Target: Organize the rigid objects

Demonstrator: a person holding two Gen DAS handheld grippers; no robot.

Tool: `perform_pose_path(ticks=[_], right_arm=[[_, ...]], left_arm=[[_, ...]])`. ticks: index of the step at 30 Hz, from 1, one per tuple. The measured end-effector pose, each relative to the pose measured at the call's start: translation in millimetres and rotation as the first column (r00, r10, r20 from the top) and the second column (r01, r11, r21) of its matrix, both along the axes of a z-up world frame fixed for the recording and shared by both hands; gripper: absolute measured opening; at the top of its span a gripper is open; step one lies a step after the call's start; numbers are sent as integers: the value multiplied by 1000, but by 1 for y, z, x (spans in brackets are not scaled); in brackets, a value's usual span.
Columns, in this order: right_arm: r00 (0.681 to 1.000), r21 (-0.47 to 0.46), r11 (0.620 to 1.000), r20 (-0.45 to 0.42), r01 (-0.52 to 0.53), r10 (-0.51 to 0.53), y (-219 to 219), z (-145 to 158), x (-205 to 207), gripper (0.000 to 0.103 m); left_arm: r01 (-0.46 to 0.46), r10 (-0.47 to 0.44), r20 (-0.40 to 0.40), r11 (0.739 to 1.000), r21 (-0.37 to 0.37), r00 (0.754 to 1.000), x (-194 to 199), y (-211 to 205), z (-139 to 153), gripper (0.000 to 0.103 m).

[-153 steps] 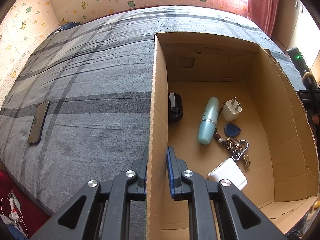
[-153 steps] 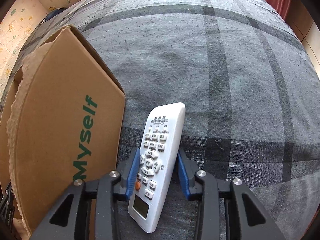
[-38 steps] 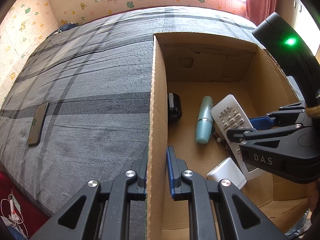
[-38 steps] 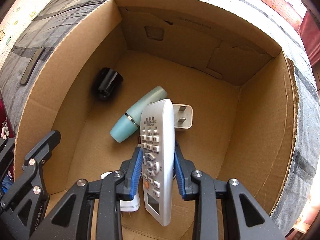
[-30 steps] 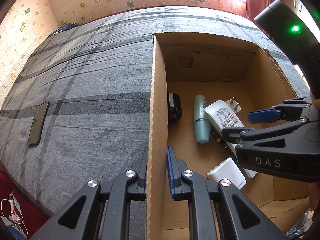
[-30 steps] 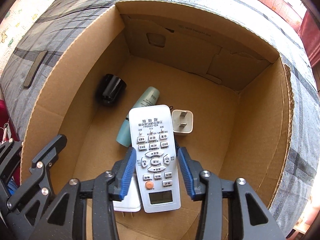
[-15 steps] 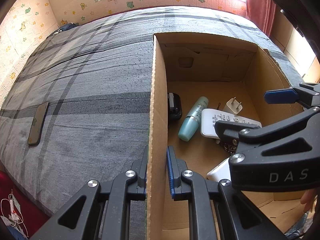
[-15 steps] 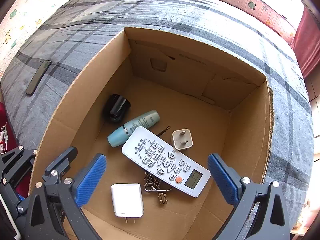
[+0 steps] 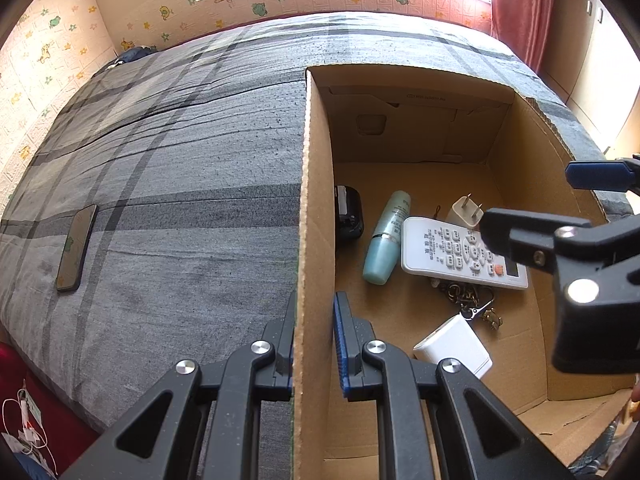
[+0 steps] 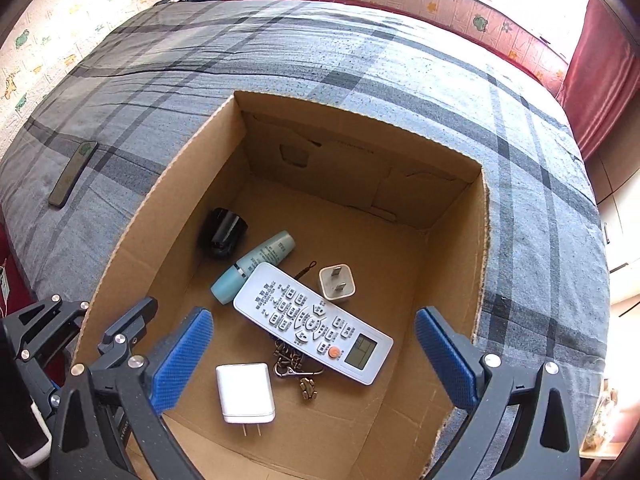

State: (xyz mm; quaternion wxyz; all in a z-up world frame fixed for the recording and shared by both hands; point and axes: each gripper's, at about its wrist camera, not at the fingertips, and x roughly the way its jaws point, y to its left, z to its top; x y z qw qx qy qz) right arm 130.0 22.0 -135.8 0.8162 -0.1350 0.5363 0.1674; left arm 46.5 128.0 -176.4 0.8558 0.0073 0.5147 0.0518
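1. Far left, well outside the box: a flat dark phone (image 10: 73, 173) lies on the grey plaid bedspread (image 9: 180, 160). Looks like the only loose thing left, so I reckon it's next.
2. My left gripper (image 9: 314, 344) is pinched onto the left wall of the open brown cardboard box (image 10: 168, 216), one pad on each side of the card, holding the box steady.
3. Inside the box, left to right: a small round black gadget (image 10: 222, 232) near the left wall, a pale teal tube-shaped bottle (image 10: 253, 267), then the long white remote control (image 10: 312, 322) flat on the floor, buttons up. Its near end lies over a bunch of metal keys on a clip (image 10: 294, 368), and a chunky white charger block (image 10: 245, 393) sits beside those.
4. The remote's long axis runs diagonally in the right wrist view: plain end up-left, touching or just beside the bottle, little screen end down-right. A small white plug adapter (image 10: 337, 282) sits just beside it on the far side.
5. My right gripper (image 10: 314, 360) hangs above the box with fingers spread wide, nothing in them.
6. What could go wrong, my guess: the remote is perched on the keys, so a bump to the box could rock it. Also, if my left lets go carelessly, that thin wall could flex.
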Motion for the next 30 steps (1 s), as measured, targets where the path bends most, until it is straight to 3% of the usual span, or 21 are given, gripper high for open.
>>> perform_pose_path(ticks=[12,25,27,30], right_arm=[[994,39,994,33,106,-108,-53,37,-24,103],[989,70,987,32,143,-145,-92,49,-56,103],[988,72,986,36,148,-151,-94,50,-57,103],[988,73,986,40,147,-150,-96,52,-58,103]], left_arm=[[4,-4,-3,1000,9,1000,0,-1,1,15],[2,-2,-15,1000,21,1000,1,-4,3,15],[-5,5,-10,999,34,1000,-1,-5,7,20],[-14,13,22,999,45,1000,-6,-5,20,49]])
